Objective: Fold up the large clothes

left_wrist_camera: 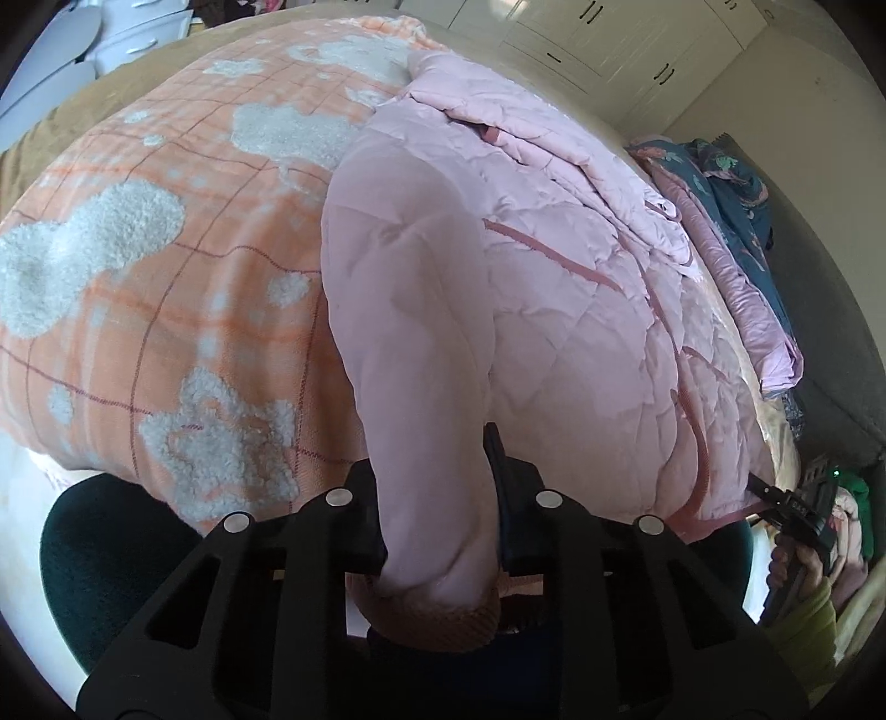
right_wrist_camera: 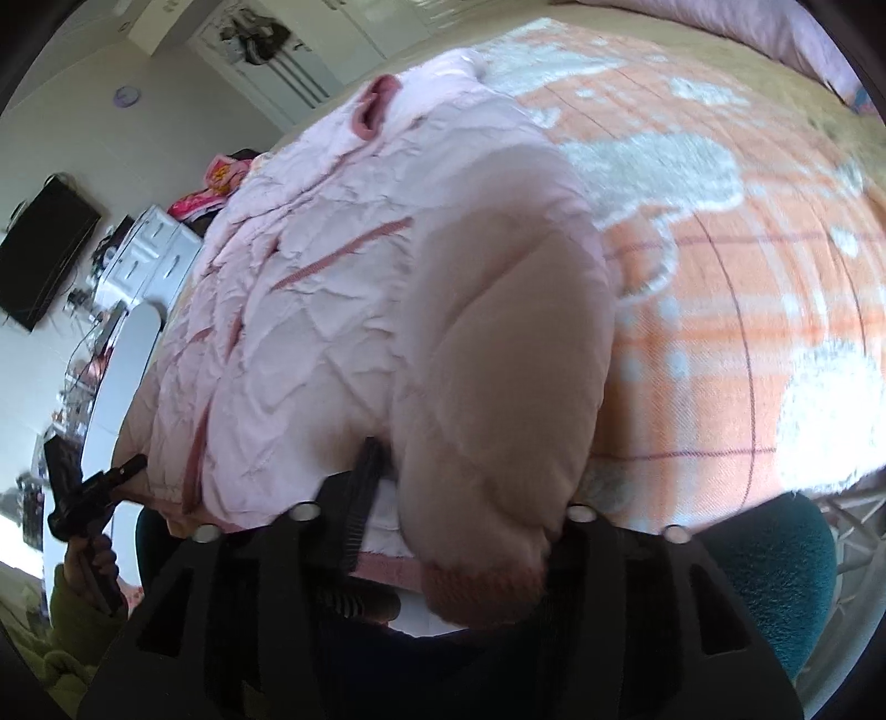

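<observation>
Item: pink jacket (left_wrist_camera: 554, 310), spread on the orange blanket (left_wrist_camera: 166, 277). My left gripper (left_wrist_camera: 437, 498) clamps one sleeve (left_wrist_camera: 410, 332); my right gripper (right_wrist_camera: 470, 498) clamps the other sleeve (right_wrist_camera: 498, 360).

Bed under an orange plaid blanket (left_wrist_camera: 166, 288) with fluffy white patches. White cabinets (left_wrist_camera: 603, 33) with dark handles along the far wall. Pale walls, soft daylight. White drawer unit (right_wrist_camera: 152, 243) off to one side, black screen (right_wrist_camera: 44, 249) mounted beside it. Teal chair (right_wrist_camera: 775, 576) close by.
</observation>
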Action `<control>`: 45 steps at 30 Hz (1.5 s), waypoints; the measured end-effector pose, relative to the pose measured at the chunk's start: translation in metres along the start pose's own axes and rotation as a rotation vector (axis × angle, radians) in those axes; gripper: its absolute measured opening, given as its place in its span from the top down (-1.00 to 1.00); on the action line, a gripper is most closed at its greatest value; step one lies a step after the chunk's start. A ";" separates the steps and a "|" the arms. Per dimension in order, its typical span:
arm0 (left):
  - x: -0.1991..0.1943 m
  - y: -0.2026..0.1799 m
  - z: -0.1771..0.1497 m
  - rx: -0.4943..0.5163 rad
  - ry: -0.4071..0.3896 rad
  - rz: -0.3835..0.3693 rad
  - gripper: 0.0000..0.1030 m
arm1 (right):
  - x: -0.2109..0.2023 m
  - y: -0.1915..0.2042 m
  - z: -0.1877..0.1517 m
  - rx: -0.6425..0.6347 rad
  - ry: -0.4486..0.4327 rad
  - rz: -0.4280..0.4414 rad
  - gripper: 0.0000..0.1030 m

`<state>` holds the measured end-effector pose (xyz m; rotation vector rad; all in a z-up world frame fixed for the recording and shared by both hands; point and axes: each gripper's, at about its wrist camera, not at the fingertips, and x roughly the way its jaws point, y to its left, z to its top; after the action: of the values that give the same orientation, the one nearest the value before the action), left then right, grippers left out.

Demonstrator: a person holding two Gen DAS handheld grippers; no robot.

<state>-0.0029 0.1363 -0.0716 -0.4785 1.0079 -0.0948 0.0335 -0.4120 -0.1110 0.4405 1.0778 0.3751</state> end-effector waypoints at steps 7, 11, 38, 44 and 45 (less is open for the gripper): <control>0.004 0.005 -0.010 0.009 0.011 0.012 0.36 | 0.002 0.000 -0.007 0.004 0.000 0.041 -0.06; 0.004 -0.002 -0.008 0.039 -0.002 0.021 0.62 | -0.010 0.019 -0.002 -0.068 -0.062 0.037 0.47; -0.062 -0.067 0.075 0.165 -0.263 -0.053 0.82 | -0.087 0.103 0.091 -0.256 -0.404 0.104 0.69; -0.072 -0.087 0.089 0.211 -0.316 -0.034 0.82 | -0.096 0.109 0.106 -0.265 -0.434 0.102 0.70; -0.073 -0.089 0.091 0.214 -0.318 -0.034 0.82 | -0.096 0.110 0.108 -0.266 -0.436 0.102 0.70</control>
<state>0.0460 0.1095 0.0638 -0.3030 0.6689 -0.1500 0.0814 -0.3838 0.0623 0.3201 0.5731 0.4793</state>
